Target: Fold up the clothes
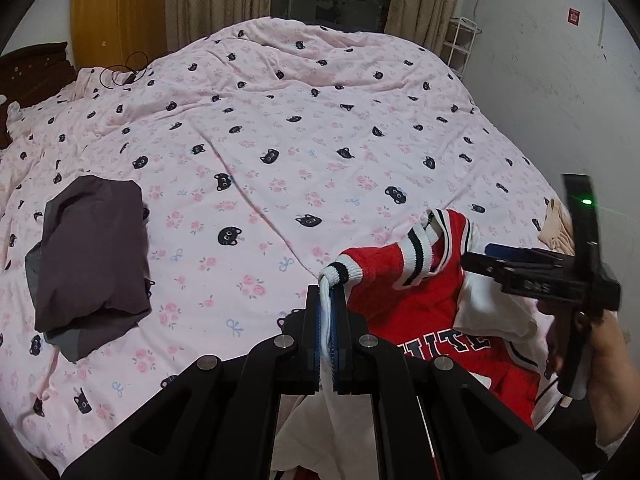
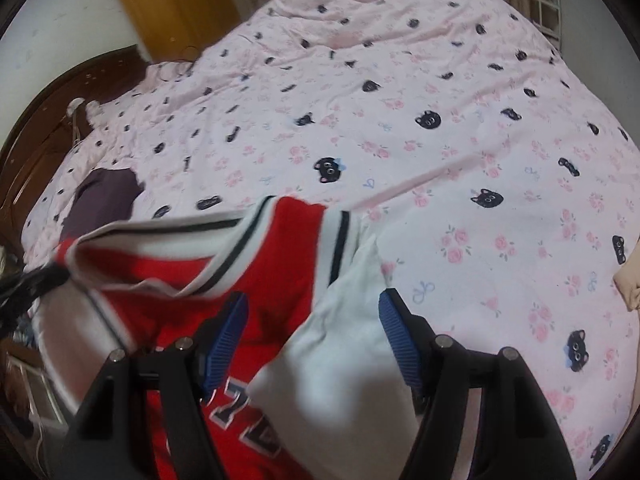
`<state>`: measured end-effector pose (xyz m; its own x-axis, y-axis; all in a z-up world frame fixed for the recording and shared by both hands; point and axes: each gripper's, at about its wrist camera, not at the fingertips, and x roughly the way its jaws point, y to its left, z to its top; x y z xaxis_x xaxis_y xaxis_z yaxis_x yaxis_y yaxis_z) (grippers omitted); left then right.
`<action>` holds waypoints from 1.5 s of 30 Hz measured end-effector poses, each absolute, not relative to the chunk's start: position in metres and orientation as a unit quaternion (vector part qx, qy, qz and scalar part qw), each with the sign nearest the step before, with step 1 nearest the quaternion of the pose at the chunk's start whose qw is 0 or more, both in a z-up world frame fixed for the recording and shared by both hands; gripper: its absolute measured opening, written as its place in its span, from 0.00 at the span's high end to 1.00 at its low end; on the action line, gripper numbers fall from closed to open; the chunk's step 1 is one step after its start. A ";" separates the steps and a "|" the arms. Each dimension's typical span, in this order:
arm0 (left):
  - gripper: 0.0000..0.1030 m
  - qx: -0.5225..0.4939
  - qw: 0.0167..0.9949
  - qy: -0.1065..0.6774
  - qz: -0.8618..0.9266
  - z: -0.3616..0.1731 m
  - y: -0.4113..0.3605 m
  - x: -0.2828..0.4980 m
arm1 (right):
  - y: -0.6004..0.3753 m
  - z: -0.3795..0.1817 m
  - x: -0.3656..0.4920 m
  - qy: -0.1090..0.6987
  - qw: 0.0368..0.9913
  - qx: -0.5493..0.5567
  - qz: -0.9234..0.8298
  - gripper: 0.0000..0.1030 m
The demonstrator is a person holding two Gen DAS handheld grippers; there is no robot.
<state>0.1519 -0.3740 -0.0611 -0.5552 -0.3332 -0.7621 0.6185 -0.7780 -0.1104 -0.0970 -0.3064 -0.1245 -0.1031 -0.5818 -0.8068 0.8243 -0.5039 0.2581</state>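
Left gripper (image 1: pixel 332 300) is clamped on the white sleeve of the red jersey (image 1: pixel 424 304) at the bed's near edge. Right gripper (image 2: pixel 312 320) hangs over it, jaws apart. Folded dark garment (image 1: pixel 92 256) lies far left on the pink bedspread (image 1: pixel 280 120).

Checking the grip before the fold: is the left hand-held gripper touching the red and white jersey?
Touching. The left wrist view shows the left hand-held gripper shut on the red and white jersey, clamping white fabric.

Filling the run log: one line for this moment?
left gripper: shut on red jersey | right gripper: open over white sleeve
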 end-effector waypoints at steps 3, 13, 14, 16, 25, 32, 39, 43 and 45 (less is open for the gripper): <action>0.97 0.377 0.283 0.183 -0.863 -0.057 -0.378 0.155 | -0.318 -0.136 -0.111 0.124 0.470 0.491 -0.723 0.34; 0.97 0.374 0.290 0.193 -0.860 -0.057 -0.397 0.155 | -0.308 -0.137 -0.133 0.127 0.472 0.511 -0.707 0.76; 0.97 0.375 0.290 0.191 -0.859 -0.058 -0.397 0.153 | -0.306 -0.137 -0.136 0.126 0.473 0.513 -0.705 0.80; 0.97 0.378 0.293 0.190 -0.857 -0.061 -0.398 0.151 | -0.303 -0.136 -0.140 0.124 0.475 0.516 -0.702 0.87; 0.97 0.392 0.309 0.205 -0.842 -0.078 -0.418 0.151 | -0.295 -0.124 -0.161 0.113 0.480 0.516 -0.700 0.92; 0.97 0.404 0.325 0.206 -0.830 -0.091 -0.448 0.142 | -0.295 -0.110 -0.180 0.108 0.477 0.504 -0.712 0.99; 0.97 0.429 0.353 0.244 -0.795 -0.133 -0.490 0.144 | -0.284 -0.108 -0.192 0.106 0.470 0.504 -0.717 0.81; 0.97 0.398 0.354 0.292 -0.794 -0.139 -0.495 0.172 | -0.278 -0.107 -0.199 0.104 0.466 0.504 -0.720 0.31; 0.95 0.378 0.331 0.306 -0.809 -0.134 -0.485 0.187 | -0.273 -0.107 -0.201 0.103 0.466 0.504 -0.720 0.31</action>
